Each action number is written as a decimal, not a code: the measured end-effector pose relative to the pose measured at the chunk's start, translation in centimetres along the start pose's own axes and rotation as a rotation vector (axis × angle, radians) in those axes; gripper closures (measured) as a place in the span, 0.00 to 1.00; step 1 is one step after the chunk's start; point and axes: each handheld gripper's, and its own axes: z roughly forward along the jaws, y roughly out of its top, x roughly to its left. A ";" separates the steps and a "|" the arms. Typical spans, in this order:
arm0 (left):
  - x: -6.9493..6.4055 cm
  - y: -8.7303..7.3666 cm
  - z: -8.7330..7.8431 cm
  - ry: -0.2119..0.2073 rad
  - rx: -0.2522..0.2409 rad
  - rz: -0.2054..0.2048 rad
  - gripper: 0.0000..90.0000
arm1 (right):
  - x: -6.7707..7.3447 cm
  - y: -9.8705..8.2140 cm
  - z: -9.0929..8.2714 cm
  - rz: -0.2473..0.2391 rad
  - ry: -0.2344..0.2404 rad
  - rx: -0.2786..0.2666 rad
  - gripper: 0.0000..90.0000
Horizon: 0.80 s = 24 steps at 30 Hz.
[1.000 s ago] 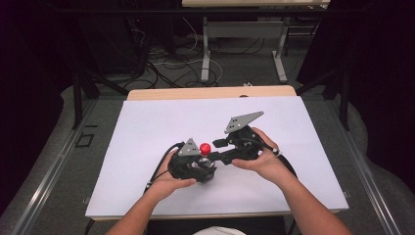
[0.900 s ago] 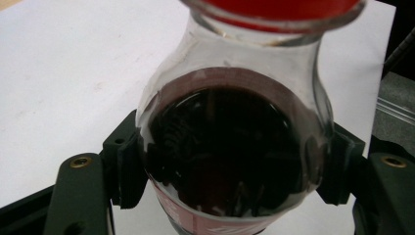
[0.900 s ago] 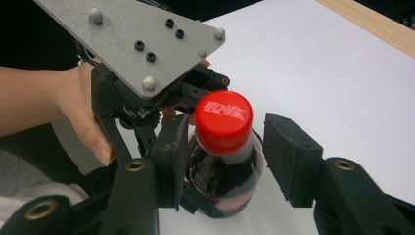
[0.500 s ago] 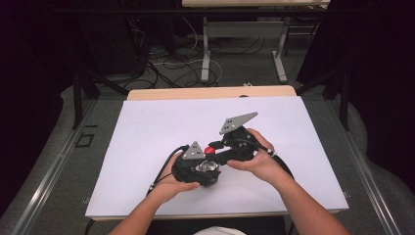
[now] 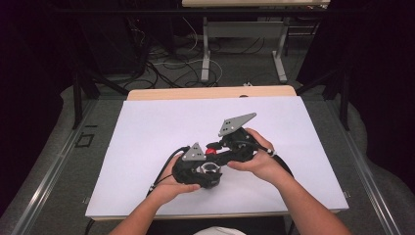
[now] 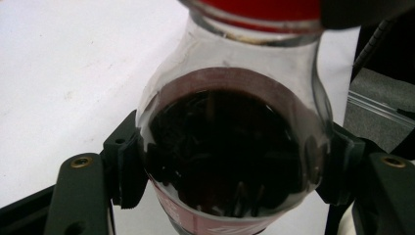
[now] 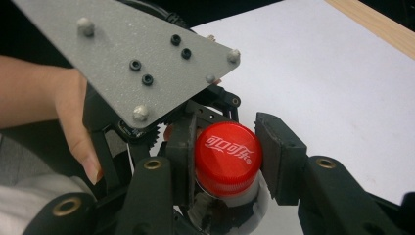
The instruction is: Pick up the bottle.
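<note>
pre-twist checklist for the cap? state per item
1. Left gripper clamped on bottle body: ok, both pads press the glassy wall.
2. Right gripper centred on the red cap: ok, cap sits between the jaws.
3. Right jaws closed on cap: not ok, one pad touches, the other stands off with a gap.
4. Cap seated on neck: ok, on and level.
5. Bottle off the white sheet: cannot tell, base hidden by the hands.
6. Liquid level below neck: ok, dark liquid stops under the shoulder.
</note>
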 end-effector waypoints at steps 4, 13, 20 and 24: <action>-0.2 0.0 0.0 -0.020 -0.002 0.018 0.33 | -0.2 0.1 -0.2 -0.037 0.045 0.018 0.68; -0.5 0.0 -0.3 -0.104 -0.018 0.072 0.33 | -1.2 0.3 -0.5 -0.178 0.228 0.020 0.68; -0.6 0.2 -0.5 -0.062 -0.021 0.059 0.33 | -1.7 0.7 -0.7 -0.218 0.267 0.027 0.67; -0.4 0.2 -0.6 -0.030 -0.026 0.031 0.33 | -0.4 0.7 -0.7 -0.148 0.117 0.012 0.54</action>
